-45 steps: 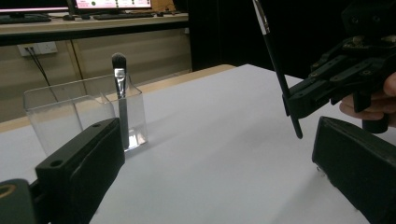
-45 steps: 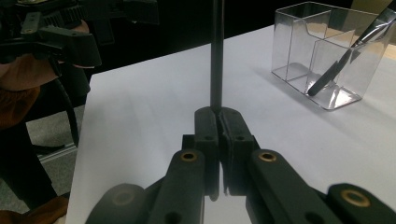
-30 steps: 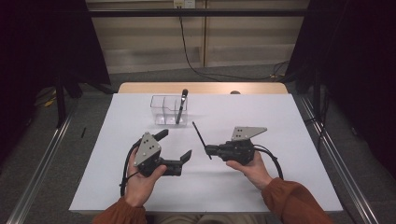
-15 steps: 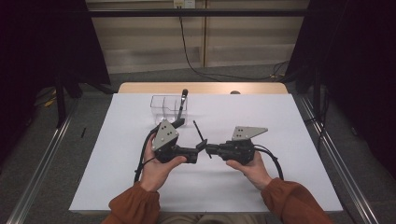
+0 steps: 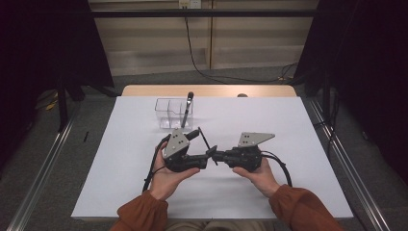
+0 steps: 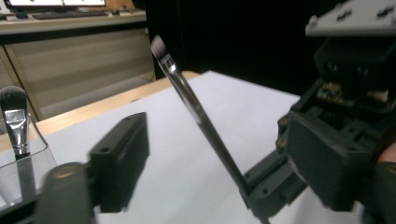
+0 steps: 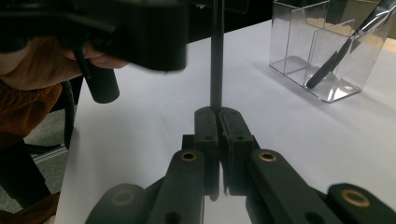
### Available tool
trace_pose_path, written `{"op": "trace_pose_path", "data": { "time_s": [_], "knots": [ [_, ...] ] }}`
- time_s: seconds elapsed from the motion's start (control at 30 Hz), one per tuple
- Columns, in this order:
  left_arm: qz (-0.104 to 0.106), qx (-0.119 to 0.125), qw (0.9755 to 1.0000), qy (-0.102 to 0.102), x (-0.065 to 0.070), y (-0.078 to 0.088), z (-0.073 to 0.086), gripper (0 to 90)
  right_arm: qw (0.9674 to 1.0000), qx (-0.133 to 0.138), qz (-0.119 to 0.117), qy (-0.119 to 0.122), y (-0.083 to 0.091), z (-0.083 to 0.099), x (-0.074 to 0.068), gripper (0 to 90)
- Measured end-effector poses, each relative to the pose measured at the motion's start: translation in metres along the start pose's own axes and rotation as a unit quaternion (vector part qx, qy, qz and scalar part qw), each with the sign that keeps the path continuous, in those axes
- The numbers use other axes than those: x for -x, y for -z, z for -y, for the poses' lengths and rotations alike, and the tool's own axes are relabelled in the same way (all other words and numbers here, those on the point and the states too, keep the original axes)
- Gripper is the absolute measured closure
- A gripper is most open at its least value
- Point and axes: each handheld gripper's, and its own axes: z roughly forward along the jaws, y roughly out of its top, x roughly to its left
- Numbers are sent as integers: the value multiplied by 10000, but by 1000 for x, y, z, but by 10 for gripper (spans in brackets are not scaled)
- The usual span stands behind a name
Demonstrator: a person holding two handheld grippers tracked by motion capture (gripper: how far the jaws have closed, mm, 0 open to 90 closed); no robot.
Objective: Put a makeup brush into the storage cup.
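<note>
Holding the thin brush [image 5: 204,138] by its bottom end in the right tool [image 5: 216,155], clamped tight on it, with the bristles pointing up over the white table [image 5: 288,125] near the clear box [image 5: 168,113]. Closing the left tool [image 5: 201,146] around the stem, just now squeezing in but not touching yet. Keeping the right tool steady and pinching the stem in the middle before letting go.
</note>
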Motion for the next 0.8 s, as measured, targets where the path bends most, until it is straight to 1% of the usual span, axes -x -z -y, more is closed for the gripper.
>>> {"op": "trace_pose_path", "data": {
  "time_s": [0.03,0.07,0.1,0.13,0.17,0.2,0.23,0.27,0.3,0.33,0.37,0.4,0.43,0.47,0.5,0.6,0.63,0.67,0.73,0.8],
  "knots": [
    [-17,-25,10000,-14,0,0,0,312,10000,-14,0,-3,0,1,0,865],
    [-76,62,9999,-41,1,0,0,347,10000,-20,-7,-13,0,1,0,865],
    [18,69,10000,-47,1,1,0,366,10000,-20,1,-14,0,2,0,865],
    [57,29,10000,-4,1,0,0,388,10000,-15,-3,-22,0,2,0,865],
    [24,53,10000,8,1,0,0,423,10000,-17,-1,-17,0,2,0,865],
    [80,60,9999,34,2,0,1,445,10000,-8,1,-18,0,2,0,865],
    [59,12,10000,36,2,-1,1,465,10000,15,-12,-21,0,1,0,865],
    [-17,32,10000,93,2,-1,2,497,10000,29,-24,-22,1,1,-1,865],
    [27,44,9999,128,2,-1,2,532,10000,34,-18,-10,1,0,-2,865],
    [37,-8,9999,135,1,0,2,546,10000,34,-16,-2,1,0,-2,865],
    [0,22,9998,178,1,0,2,576,10000,36,-18,0,1,0,-3,865],
    [10,42,9998,214,-1,1,2,609,10000,29,-17,-7,1,1,-2,865],
    [33,19,9996,273,-2,1,2,631,10000,19,-8,-11,1,1,-2,865],
    [65,3,9995,294,-3,2,2,631,10000,19,-8,-11,1,1,-2,865],
    [117,-25,9996,269,-3,2,2,703,10000,16,-6,-29,1,1,-1,865],
    [160,-44,9994,308,-4,1,2,757,10000,8,-25,-25,0,1,-1,865],
    [196,-32,9990,403,-5,1,2,775,10000,6,-35,-30,0,1,-2,865],
    [196,-32,9990,403,-5,1,2,781,10000,5,-34,-32,0,1,-2,865],
    [240,-19,9985,499,-6,1,2,794,10000,7,-47,-38,0,2,-2,865],
    [289,-25,9983,515,-6,1,2,804,10000,12,-57,-41,-1,2,-2,865]
  ]
}}
